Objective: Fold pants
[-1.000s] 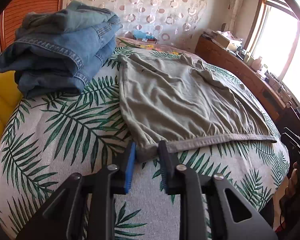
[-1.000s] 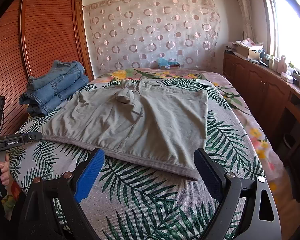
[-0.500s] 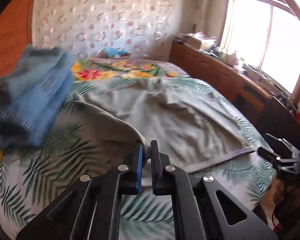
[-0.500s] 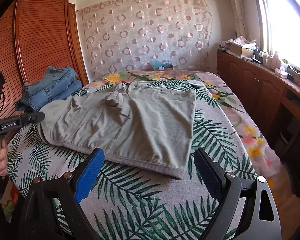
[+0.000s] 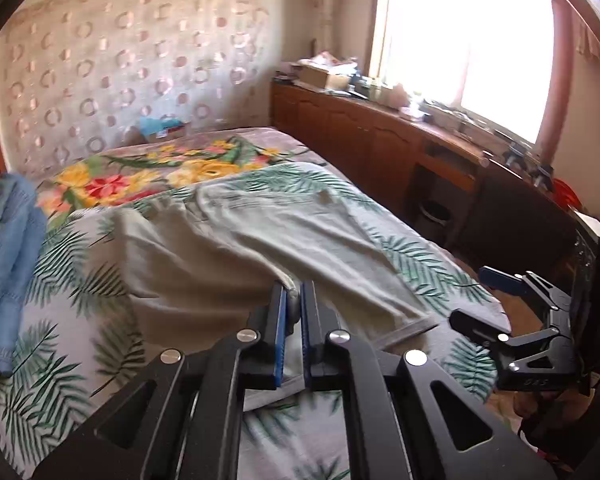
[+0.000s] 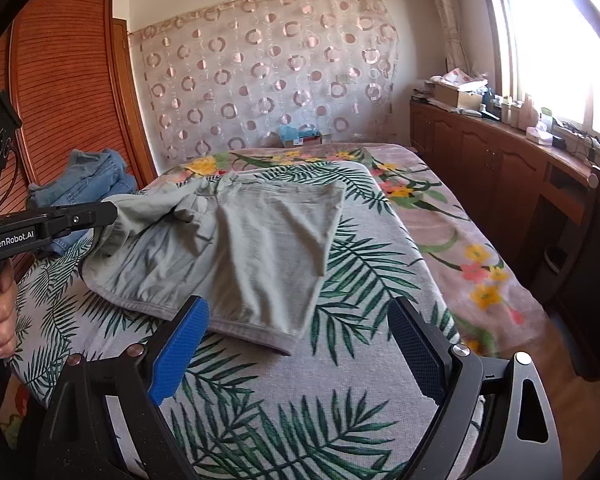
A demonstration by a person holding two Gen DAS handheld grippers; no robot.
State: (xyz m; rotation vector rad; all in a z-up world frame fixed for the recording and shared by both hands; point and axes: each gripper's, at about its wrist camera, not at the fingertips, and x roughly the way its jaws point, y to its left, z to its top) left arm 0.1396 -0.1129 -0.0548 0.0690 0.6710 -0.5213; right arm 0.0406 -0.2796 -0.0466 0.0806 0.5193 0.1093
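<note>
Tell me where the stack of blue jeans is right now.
In the right wrist view, the blue jeans sit at the bed's far left edge, against the wooden wardrobe, just beyond the grey pants.

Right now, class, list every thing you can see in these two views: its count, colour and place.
shorts: one, grey-green, on the bed, one corner lifted
bedspread: one, white with green palm leaves, under the shorts
floral blanket: one, pink with yellow flowers, window side of the bed
jeans: folded stack, blue, by the wooden wardrobe
curtain: one, circle pattern, far wall
cabinets: brown, under the window
left gripper: black, blue pads, jaws shut on the shorts
right gripper: black, jaws open over the bed
</note>
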